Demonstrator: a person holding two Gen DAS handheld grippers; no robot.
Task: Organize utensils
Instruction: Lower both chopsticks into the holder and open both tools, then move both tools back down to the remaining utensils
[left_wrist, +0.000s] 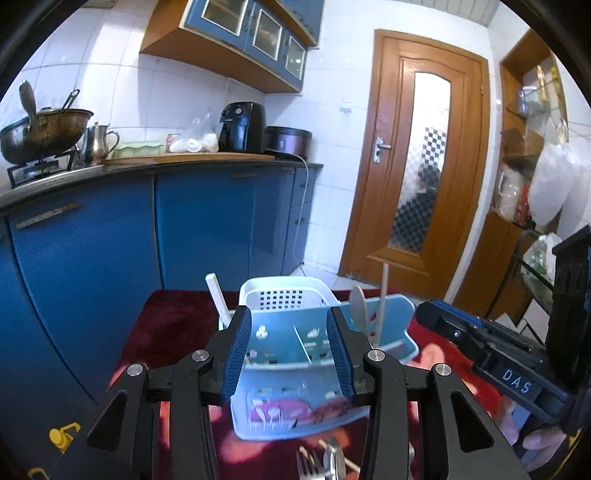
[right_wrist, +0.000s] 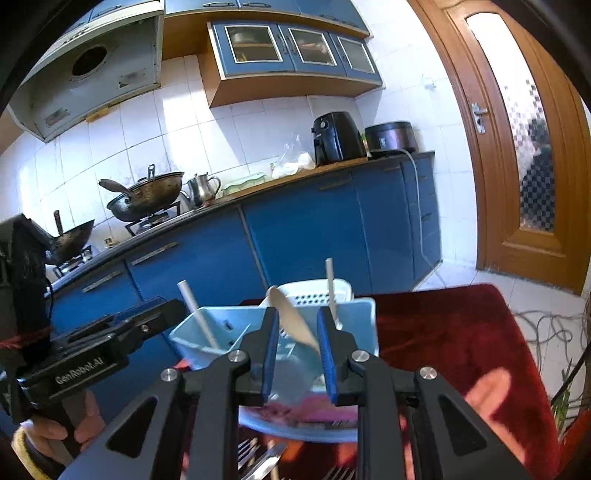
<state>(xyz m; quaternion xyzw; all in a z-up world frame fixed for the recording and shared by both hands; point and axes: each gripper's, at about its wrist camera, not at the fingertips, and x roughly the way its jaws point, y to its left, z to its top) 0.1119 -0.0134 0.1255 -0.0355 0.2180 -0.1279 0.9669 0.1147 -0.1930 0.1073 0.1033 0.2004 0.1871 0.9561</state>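
Observation:
A light blue plastic utensil caddy with compartments stands on a dark red cloth. A white handle, a wooden spoon and a thin stick stand in it. My left gripper is open and empty, its fingers to either side of the caddy's front. My right gripper is partly open around the wooden spoon, which leans against the right finger; whether it is gripped is unclear. Forks and a knife lie on the cloth in front of the caddy; they also show in the right wrist view.
A white perforated basket stands behind the caddy. Blue kitchen cabinets with a counter, woks, air fryer and cooker are beyond. A wooden door is at right. Loose cables lie on the floor.

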